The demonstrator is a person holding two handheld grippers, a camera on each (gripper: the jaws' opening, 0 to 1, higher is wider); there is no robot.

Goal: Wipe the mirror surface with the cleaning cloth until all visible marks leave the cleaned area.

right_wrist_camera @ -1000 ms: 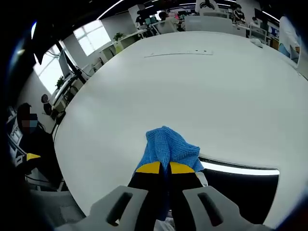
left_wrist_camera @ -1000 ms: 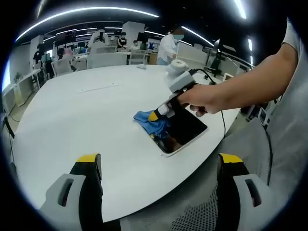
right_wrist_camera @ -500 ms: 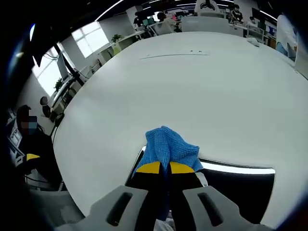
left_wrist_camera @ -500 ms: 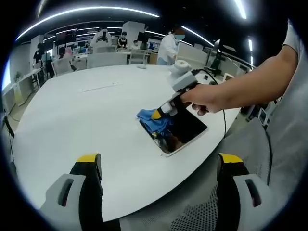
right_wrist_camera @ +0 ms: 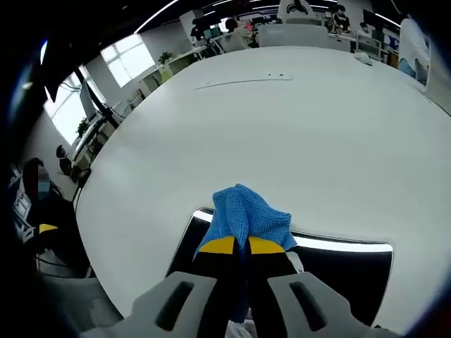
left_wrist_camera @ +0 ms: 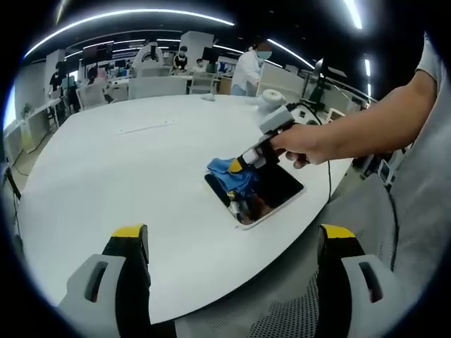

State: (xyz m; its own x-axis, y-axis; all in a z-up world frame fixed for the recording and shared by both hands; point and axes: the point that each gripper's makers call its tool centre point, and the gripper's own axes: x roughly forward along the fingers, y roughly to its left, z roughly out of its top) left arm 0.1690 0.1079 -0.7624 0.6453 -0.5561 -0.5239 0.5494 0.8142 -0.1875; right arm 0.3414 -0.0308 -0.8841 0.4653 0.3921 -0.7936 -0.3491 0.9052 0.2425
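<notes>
A dark rectangular mirror (left_wrist_camera: 271,191) with a white rim lies flat near the table's near edge. In the left gripper view the right gripper (left_wrist_camera: 238,166), held by a person's hand, presses a blue cleaning cloth (left_wrist_camera: 227,172) onto the mirror's far left part. The right gripper view has the right gripper (right_wrist_camera: 242,245) shut on the blue cloth (right_wrist_camera: 246,215), over the mirror (right_wrist_camera: 338,271). My left gripper (left_wrist_camera: 229,243) hangs open off the table's near edge, well short of the mirror, holding nothing.
The round white table (left_wrist_camera: 106,176) spreads wide to the left and far side. A thin strip (right_wrist_camera: 243,79) lies at its far part. Desks, monitors and people stand behind. A cable (left_wrist_camera: 327,184) drops off the table edge by the person's arm (left_wrist_camera: 373,120).
The right gripper has slid the cloth from the mirror's left edge further onto the glass, rightward in the left gripper view. The left gripper has stayed still.
</notes>
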